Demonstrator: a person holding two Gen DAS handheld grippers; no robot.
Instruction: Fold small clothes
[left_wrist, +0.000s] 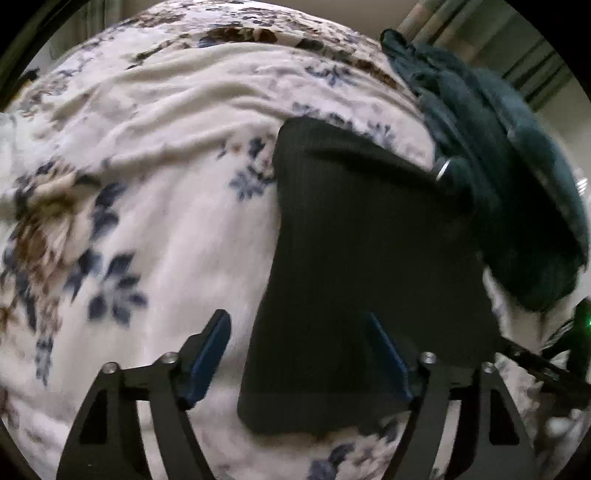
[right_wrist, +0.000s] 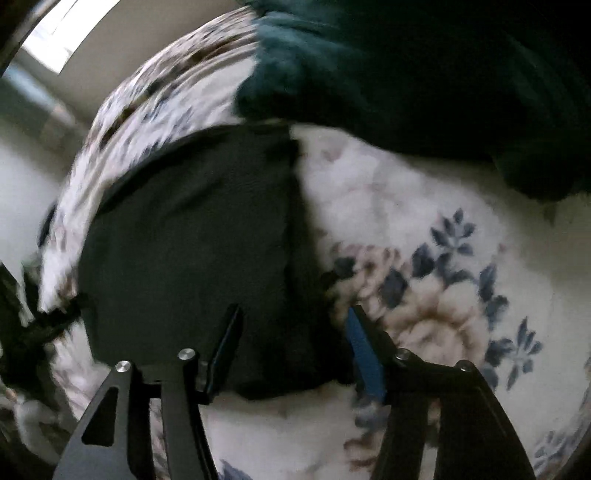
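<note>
A small black ribbed garment lies flat on a white floral blanket. My left gripper is open above the garment's near left edge, its right finger over the cloth and its left finger over the blanket. In the right wrist view the same black garment lies at the left. My right gripper is open over its near right edge and holds nothing.
A heap of dark teal fleece lies at the garment's far right side; it fills the top right of the right wrist view. The floral blanket extends on all sides. Curtains hang behind.
</note>
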